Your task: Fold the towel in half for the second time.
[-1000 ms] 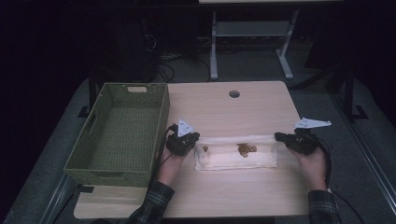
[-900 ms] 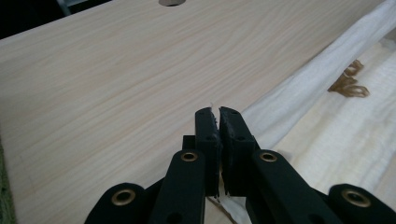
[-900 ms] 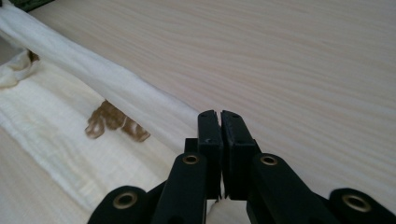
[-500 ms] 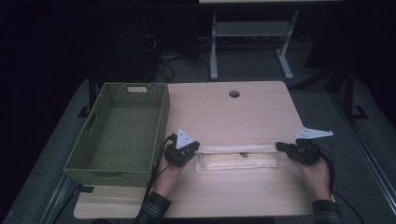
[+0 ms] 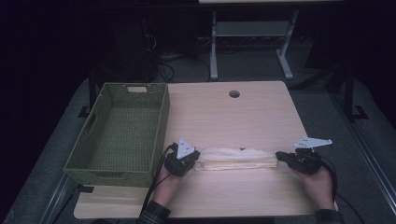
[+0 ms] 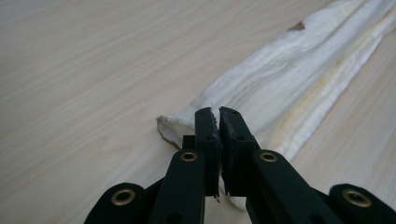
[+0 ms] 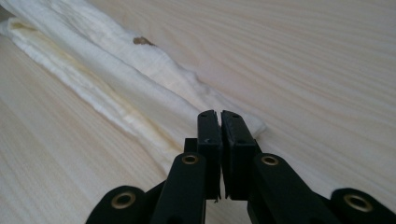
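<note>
A white cloth (image 5: 236,158) lies folded into a long narrow strip near the front of the wooden table (image 5: 224,116). My left gripper (image 5: 196,163) is shut on its left end, and my right gripper (image 5: 279,156) is shut on its right end. In the left gripper view the black jaws (image 6: 218,112) meet over a corner of the cloth (image 6: 289,79), with a frayed edge pinched between them. The right gripper view has the jaws (image 7: 219,114) closed over the other corner of the cloth (image 7: 116,84). A small brown mark (image 7: 142,41) peeks from a fold.
A green woven basket (image 5: 161,116) stands at the table's left, close to my left hand. A cable hole (image 5: 234,94) sits in the far part of the tabletop. Behind the table is a white metal stand (image 5: 252,32) on a dark floor.
Both grippers have come toward the near edge with the cloth's ends, and slightly down. The cloth has gone from a wider flat sheet with brown marks showing to a narrow folded strip.
</note>
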`<state>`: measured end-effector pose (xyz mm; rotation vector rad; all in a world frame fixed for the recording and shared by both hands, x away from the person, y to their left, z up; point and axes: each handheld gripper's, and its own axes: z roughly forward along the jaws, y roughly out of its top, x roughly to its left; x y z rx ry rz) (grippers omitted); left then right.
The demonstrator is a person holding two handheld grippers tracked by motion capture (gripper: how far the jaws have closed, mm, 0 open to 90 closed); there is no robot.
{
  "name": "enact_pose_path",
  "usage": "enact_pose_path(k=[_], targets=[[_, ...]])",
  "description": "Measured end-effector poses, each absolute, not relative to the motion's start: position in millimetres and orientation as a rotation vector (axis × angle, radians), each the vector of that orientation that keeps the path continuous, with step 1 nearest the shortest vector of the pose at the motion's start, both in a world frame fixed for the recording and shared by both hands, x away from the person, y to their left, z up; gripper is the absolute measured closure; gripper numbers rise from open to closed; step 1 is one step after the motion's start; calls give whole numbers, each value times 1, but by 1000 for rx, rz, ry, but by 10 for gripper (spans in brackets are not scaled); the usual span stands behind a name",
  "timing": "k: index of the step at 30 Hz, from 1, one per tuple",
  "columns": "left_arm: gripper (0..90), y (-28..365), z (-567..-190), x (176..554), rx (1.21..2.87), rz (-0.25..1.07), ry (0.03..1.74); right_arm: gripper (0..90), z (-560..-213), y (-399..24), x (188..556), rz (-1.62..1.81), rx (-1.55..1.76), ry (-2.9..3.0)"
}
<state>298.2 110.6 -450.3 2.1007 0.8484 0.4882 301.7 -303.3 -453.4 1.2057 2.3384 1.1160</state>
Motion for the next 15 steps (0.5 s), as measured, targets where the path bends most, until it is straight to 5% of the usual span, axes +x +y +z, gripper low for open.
enact_pose_path(k=[15], targets=[[743, 111, -440, 294, 2060, 465, 843, 793, -435, -305, 293, 1197, 1214, 2281]])
